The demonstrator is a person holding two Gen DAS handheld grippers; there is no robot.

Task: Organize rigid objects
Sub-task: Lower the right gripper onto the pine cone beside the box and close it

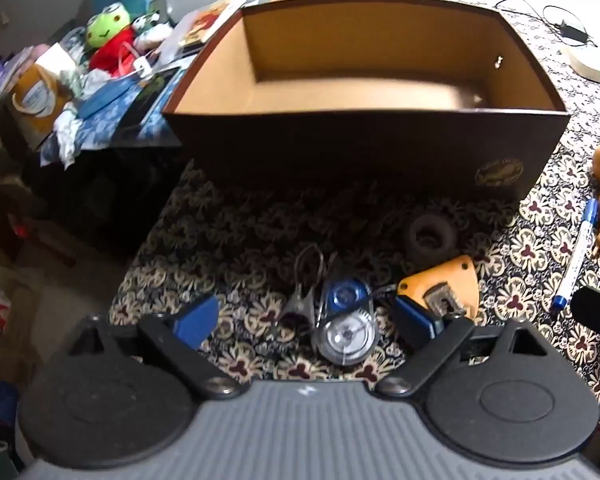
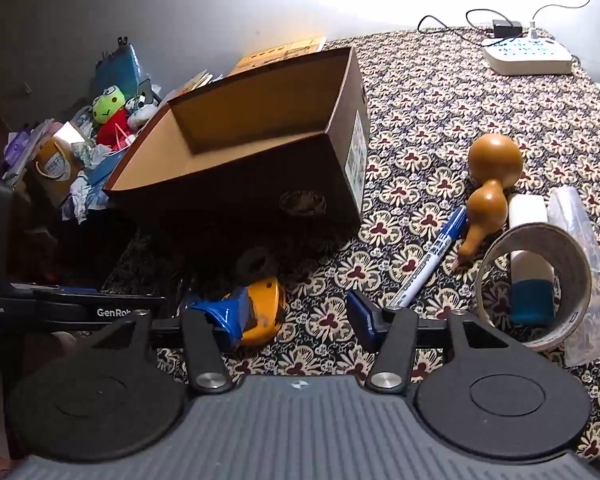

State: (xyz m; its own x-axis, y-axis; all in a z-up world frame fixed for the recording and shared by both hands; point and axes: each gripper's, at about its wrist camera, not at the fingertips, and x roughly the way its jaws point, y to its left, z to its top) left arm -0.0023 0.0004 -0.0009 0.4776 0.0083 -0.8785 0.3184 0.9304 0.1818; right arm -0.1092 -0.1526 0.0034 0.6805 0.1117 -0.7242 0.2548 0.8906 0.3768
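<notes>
The left gripper [image 1: 306, 320] is spread wide above the patterned bench [image 1: 220, 240], with nothing between its blue pads. Directly ahead, between the pads, lies a transparent tape dispenser [image 1: 346, 330] with a blue hub, touching a metal clip-like item [image 1: 306, 280] on its left. The right-hand pad sits just beside an orange utility tool [image 1: 446, 288]. Beyond these lies a small dark ring [image 1: 430, 236], close to the front wall of the box.

The right gripper [image 2: 300, 316] is likewise wide, holding nothing. A blue-capped marker pen [image 2: 432, 258] lies just ahead of its right pad, pointing away at an angle. To the right stands a roll of tape [image 2: 540, 284] on edge, with a white-and-blue cylindrical object [image 2: 530, 264] seen through its core and a clear plastic bag [image 2: 580, 248] behind. A tan gourd [image 2: 488, 184] lies near the marker's far end.

Farther back, the open brown box [image 1: 364, 148] stands on the bench; no objects show in the visible part of its interior. At the far bench edge sit a white power strip [image 2: 528, 56] and cables. Left of the bench is a clutter pile with a green-headed plush toy [image 2: 108, 114].
</notes>
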